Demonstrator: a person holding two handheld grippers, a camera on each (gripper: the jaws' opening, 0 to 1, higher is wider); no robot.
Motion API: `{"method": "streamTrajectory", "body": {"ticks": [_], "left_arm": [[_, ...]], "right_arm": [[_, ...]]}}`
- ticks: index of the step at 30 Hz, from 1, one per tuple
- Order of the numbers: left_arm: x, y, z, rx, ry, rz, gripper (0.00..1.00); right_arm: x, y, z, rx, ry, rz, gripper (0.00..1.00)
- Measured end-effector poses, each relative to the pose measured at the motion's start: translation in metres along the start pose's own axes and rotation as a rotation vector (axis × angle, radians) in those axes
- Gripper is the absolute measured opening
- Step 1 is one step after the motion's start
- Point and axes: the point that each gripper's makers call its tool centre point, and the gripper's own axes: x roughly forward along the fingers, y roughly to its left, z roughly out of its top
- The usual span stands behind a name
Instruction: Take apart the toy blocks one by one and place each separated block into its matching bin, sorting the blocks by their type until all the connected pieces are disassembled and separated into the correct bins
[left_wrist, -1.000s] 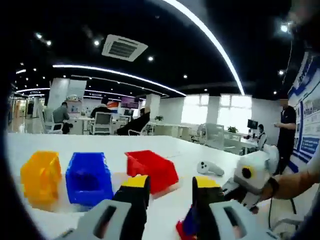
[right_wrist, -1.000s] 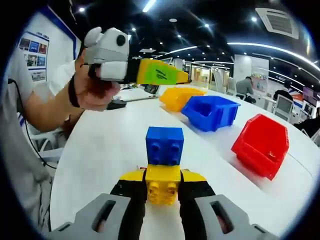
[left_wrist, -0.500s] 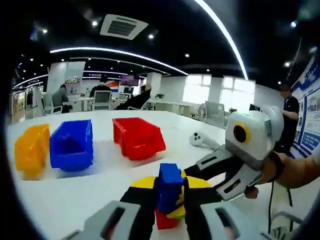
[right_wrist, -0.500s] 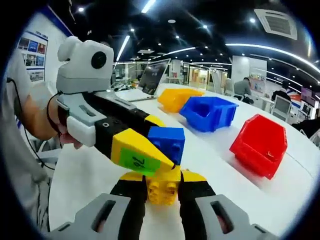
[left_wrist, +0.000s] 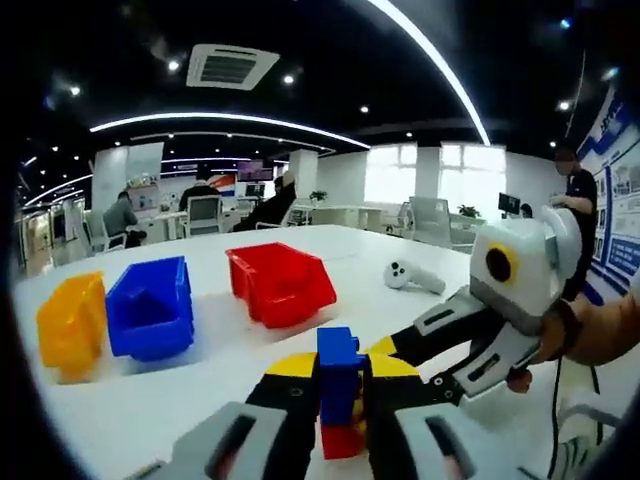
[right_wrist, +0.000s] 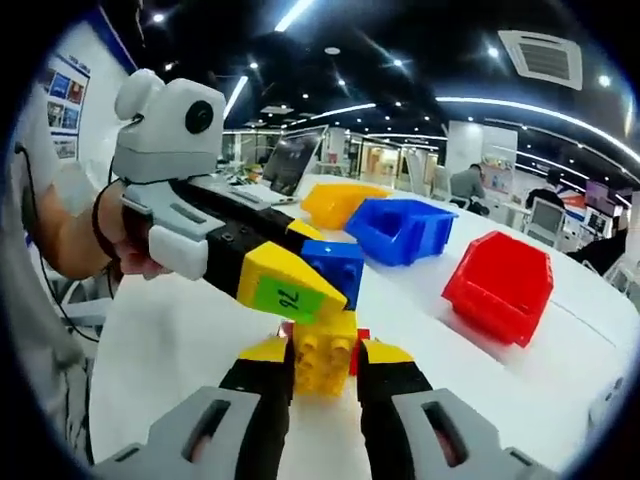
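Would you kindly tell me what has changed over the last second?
The left tongs came in from the side and closed on the blue block. The right tongs stayed shut on the yellow block. The three bins stayed put on the table.

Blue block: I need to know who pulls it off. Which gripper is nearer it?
Left. The left gripper has its jaws closed on the blue block; the right gripper clamps the yellow block just beneath it.

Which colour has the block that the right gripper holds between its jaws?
Yellow. The block shows best in the right gripper view, clamped by the right gripper.
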Motion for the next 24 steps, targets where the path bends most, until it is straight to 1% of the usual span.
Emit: {"method": "streamTrajectory", "body": {"ticks": [2, 3, 7, 8, 10, 12, 17, 18, 20, 21, 22, 24], "left_arm": [[0.0, -0.001, 0.0, 0.008, 0.003, -0.003, 0.18], [0.0, -0.001, 0.0, 0.013, 0.005, 0.0, 0.18], [0.0, 0.0, 0.0, 0.034, 0.007, -0.003, 0.18], [0.0, 0.0, 0.0, 0.037, 0.008, -0.001, 0.17], [0.0, 0.0, 0.0, 0.04, 0.007, 0.0, 0.17], [0.001, 0.001, 0.0, 0.037, 0.013, -0.01, 0.17], [-0.001, 0.003, 0.0, 0.022, 0.03, -0.062, 0.16], [-0.002, 0.005, 0.0, 0.026, 0.034, -0.064, 0.16], [-0.008, 0.015, 0.0, 0.031, 0.029, -0.048, 0.16], [-0.012, 0.029, -0.003, 0.037, 0.048, -0.007, 0.16], [-0.012, 0.031, -0.005, 0.035, 0.051, -0.011, 0.16], [-0.015, 0.033, -0.005, -0.01, 0.041, -0.03, 0.17]], "right_arm": [[0.0, 0.001, 0.007, -0.015, -0.022, -0.002, 0.25], [0.002, 0.001, 0.005, -0.024, -0.005, -0.003, 0.25], [0.002, 0.0, 0.003, -0.024, 0.017, 0.019, 0.23], [0.002, 0.0, 0.003, -0.041, 0.021, 0.024, 0.23], [0.002, 0.001, 0.003, -0.048, 0.017, 0.027, 0.23], [0.002, 0.001, 0.002, -0.056, 0.025, 0.038, 0.22], [0.003, 0.001, 0.002, -0.077, 0.032, 0.055, 0.22], [0.003, 0.001, 0.001, -0.086, 0.039, 0.064, 0.22], [0.002, 0.002, 0.0, -0.1, 0.034, 0.072, 0.22], [0.002, 0.002, 0.0, -0.105, 0.032, 0.072, 0.22], [0.001, 0.002, 0.0, -0.117, 0.03, 0.065, 0.22], [0.001, 0.001, 0.0, -0.112, 0.027, 0.062, 0.22]]}}
